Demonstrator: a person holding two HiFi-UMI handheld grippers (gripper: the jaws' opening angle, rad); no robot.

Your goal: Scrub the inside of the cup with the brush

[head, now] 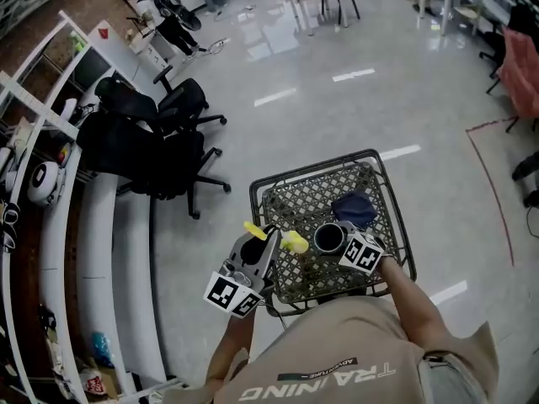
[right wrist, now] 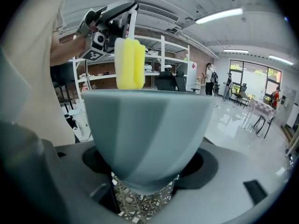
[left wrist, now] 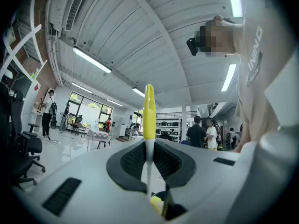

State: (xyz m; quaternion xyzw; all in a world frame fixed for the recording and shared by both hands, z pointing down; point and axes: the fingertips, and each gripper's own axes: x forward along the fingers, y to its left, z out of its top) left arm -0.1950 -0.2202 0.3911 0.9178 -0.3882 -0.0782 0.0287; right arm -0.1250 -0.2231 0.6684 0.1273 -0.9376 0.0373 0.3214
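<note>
I am holding a yellow brush [left wrist: 148,111] and a pale blue cup [right wrist: 145,134] over a black criss-cross table [head: 295,200].

Brush [right wrist: 130,62] btm behind cup [right wrist: 145,134] rim

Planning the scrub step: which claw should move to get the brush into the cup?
Likely left: the left claw grips the brush, whose head is beside the rim; the right claw holds the cup upright.

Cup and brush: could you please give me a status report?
Left gripper shut on brush. Right gripper shut on cup. Brush head beside cup rim, not inside. Nothing blocking.
</note>
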